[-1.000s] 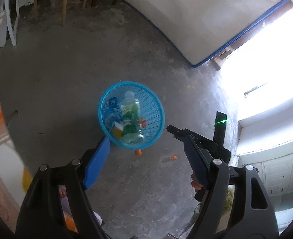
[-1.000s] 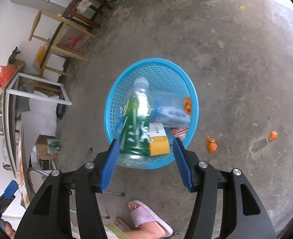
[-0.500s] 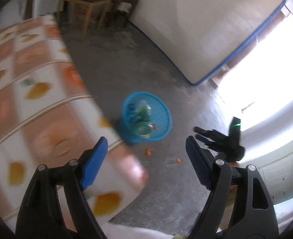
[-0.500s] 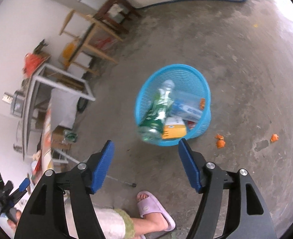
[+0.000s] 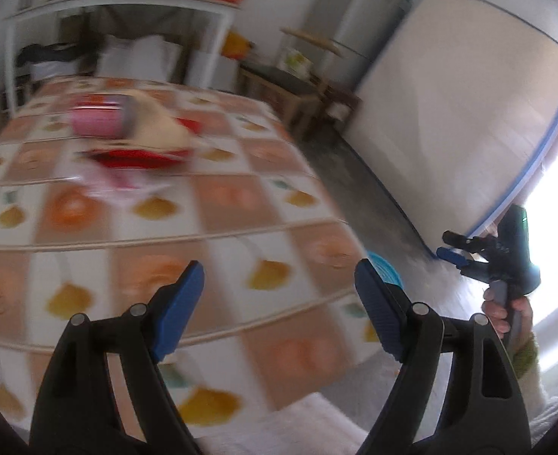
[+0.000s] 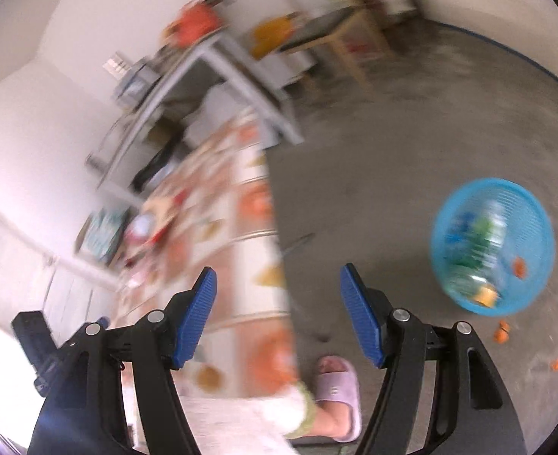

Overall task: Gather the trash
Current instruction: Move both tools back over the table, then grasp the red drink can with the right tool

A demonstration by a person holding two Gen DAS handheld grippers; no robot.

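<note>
Spreading wide with nothing between its blue pads, the left gripper (image 5: 279, 280) hung over the near edge of a table (image 5: 241, 212) covered in an orange-and-white checked cloth. Farther back on that cloth lay a blurred heap of trash: a pink can (image 5: 101, 121) on its side, a tan wrapper (image 5: 161, 132) and a red packet (image 5: 131, 157) just in front of them. The right gripper (image 6: 277, 316) was likewise parted and empty, held off the table's side over the grey floor (image 6: 392, 151), with a foot in a lilac slipper (image 6: 337, 390) below it. To its right the blue basket (image 6: 493, 244) stood on the floor, well apart from the table, holding a green bottle (image 6: 480, 242) and other litter. Small orange scraps (image 6: 502, 331) lay just beside the basket.
</note>
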